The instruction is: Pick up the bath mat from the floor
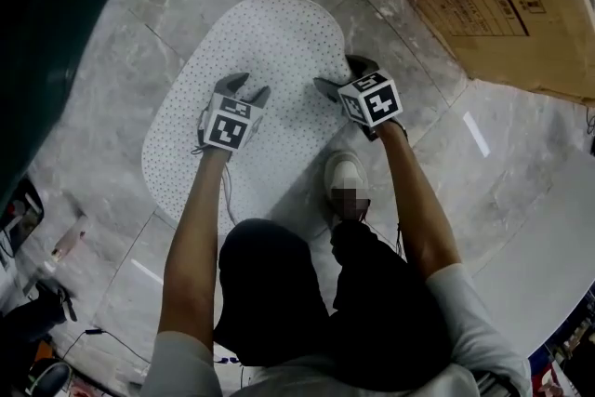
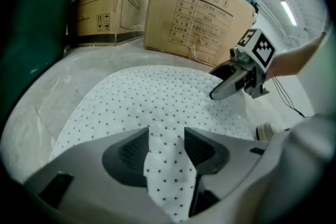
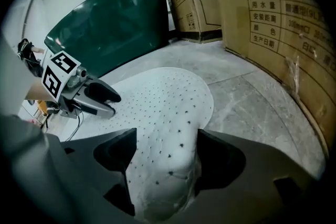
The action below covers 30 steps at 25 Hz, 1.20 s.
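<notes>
Entry: bath mat [image 1: 270, 42], flat on floor [image 1: 121, 116].
My left gripper [image 1: 249, 88] and right gripper [image 1: 342, 77] rest low over it, fingers apart, placed to pinch it up.

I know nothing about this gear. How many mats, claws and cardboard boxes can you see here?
bath mat: 1
claws: 2, the left claw and the right claw
cardboard boxes: 2
Total: 5
</notes>
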{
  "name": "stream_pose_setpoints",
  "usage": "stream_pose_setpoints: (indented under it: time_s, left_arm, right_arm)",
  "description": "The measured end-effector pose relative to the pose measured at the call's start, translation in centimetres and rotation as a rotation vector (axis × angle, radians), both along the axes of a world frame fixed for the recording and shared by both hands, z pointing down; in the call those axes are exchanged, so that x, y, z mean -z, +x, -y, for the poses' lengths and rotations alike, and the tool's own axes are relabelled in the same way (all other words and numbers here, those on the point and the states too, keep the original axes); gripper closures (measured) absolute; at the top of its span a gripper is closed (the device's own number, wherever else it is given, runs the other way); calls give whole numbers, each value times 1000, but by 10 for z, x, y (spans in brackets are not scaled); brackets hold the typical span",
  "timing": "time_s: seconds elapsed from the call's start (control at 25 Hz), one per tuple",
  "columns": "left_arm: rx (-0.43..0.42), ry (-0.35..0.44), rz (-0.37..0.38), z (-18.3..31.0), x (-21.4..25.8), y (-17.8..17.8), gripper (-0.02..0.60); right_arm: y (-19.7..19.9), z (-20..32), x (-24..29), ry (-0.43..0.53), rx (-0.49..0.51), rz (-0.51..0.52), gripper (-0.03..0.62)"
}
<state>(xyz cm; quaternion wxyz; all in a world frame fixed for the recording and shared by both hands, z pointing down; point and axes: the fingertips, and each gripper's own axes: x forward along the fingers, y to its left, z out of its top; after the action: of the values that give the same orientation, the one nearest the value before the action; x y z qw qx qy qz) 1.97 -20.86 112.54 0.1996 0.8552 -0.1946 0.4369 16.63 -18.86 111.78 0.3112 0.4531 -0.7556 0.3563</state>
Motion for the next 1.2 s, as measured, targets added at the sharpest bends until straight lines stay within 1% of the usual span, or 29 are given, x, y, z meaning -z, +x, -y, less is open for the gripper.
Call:
stream_pose_setpoints:
  time_s: [0.12, 0.2, 0.28, 0.4, 0.44, 0.48, 0.6, 0.64, 0.76, 0.84, 0.92, 1.0, 1.08, 1.2]
  left_arm:
    - [-8, 3, 7, -3, 0, 1, 367]
    - [0, 9, 8, -3, 0, 0, 367]
    - [11, 12, 9, -2, 2, 0, 367]
    - [11, 21, 11, -5, 3, 3, 367]
    - [5, 23, 13, -8, 3, 3, 367]
    - [-3, 24, 15, -10, 2, 4, 368]
    - [-21, 26, 17, -17, 4, 2, 389]
    - [-23, 30, 15, -18, 5, 1, 397]
    - [-3, 57, -3, -20, 16, -2, 417]
    - [32, 97, -33, -15, 31, -7, 438]
    - [63, 149, -66, -8, 49, -12, 473]
    - [95, 185, -94, -5, 68, -18, 510]
    - [141, 194, -126, -5, 86, -28, 529]
    - [205, 210, -181, -4, 115, -41, 538]
  right_arm:
    - [-30, -10, 4, -31, 62, 59, 246]
    - [-52, -16, 6, -51, 96, 103, 245]
    - [-70, -22, 7, -64, 123, 123, 246]
    - [-88, -30, 7, -77, 121, 143, 248]
    - [-90, -32, 7, -79, 104, 145, 277]
    - [-89, -32, 7, -79, 80, 139, 366]
    - [-77, -34, 10, -73, 29, 89, 512]
    - [-73, -35, 12, -70, 22, 78, 548]
    - [-68, -38, 18, -64, 26, 76, 554]
    - [-68, -38, 26, -53, 32, 85, 556]
    - [-68, -36, 37, -38, 22, 110, 556]
    - [-68, -36, 53, -19, 15, 136, 556]
    - [-71, -38, 72, -1, 9, 150, 556]
    - [-74, -35, 103, 37, 14, 139, 554]
